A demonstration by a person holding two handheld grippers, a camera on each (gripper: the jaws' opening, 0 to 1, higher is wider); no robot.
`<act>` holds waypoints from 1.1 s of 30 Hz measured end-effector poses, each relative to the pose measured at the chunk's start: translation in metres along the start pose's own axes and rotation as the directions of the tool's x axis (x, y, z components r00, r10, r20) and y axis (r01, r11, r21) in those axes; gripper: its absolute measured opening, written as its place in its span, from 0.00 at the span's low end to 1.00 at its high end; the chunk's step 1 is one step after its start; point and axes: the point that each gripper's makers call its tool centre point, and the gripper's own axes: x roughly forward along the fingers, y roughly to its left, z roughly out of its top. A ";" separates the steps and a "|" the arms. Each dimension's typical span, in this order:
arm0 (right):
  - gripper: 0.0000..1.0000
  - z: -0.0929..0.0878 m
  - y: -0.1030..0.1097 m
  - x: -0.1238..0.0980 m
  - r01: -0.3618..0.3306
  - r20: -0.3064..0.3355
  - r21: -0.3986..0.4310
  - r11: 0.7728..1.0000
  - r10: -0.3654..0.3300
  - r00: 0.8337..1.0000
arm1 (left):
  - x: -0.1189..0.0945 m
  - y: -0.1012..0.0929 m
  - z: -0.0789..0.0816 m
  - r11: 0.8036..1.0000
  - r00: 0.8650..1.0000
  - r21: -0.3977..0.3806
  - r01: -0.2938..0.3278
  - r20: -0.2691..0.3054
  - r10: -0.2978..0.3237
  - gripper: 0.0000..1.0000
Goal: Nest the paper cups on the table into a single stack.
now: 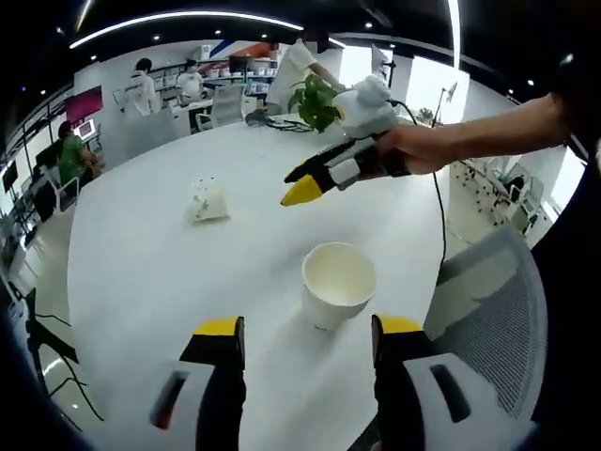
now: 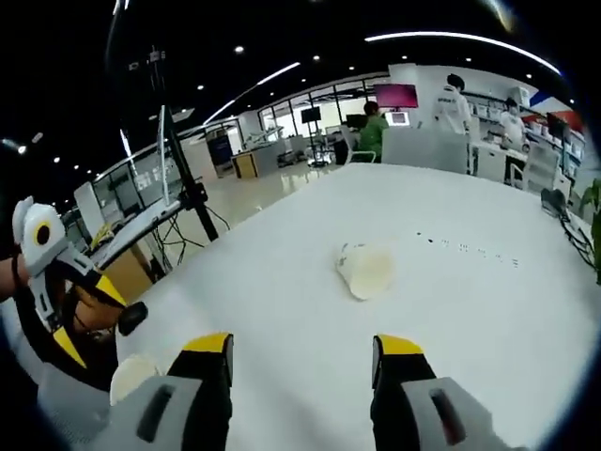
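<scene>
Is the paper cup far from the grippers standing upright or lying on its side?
Lying on its side: the far cup shows its round mouth sideways on the table.

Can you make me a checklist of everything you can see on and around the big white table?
Surface: white table, mostly bare.
Job's things: upright cup just ahead of the left tongs; tipped cup lying on its side farther off, ahead of the right tongs.
Clutter: nothing seen near the cups.
Grippers: left tongs open, empty; right tongs open, empty.
Cables: dark cable hanging from the right tongs; more cables at the far edge.
Surroundings: potted plant, grey mesh chair, tripod, people at distant desks.
</scene>
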 end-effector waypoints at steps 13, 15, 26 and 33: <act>0.58 0.025 -0.017 0.035 -0.003 0.032 0.107 0.994 0.000 0.999 | -0.004 0.003 -0.011 0.999 1.000 -0.032 -0.004 -0.002 0.004 0.53; 0.58 0.028 -0.022 0.042 -0.002 0.034 0.119 0.993 -0.002 0.999 | -0.001 0.004 -0.015 0.999 1.000 -0.039 -0.002 -0.010 0.002 0.53; 0.57 0.032 -0.021 0.075 -0.002 0.044 0.212 0.977 -0.007 0.999 | -0.004 0.000 -0.024 0.999 1.000 -0.044 -0.002 -0.027 0.001 0.52; 0.58 0.038 -0.028 0.104 -0.005 0.030 0.226 0.974 -0.001 1.000 | -0.005 0.001 -0.031 0.998 0.999 -0.064 0.000 -0.034 -0.002 0.51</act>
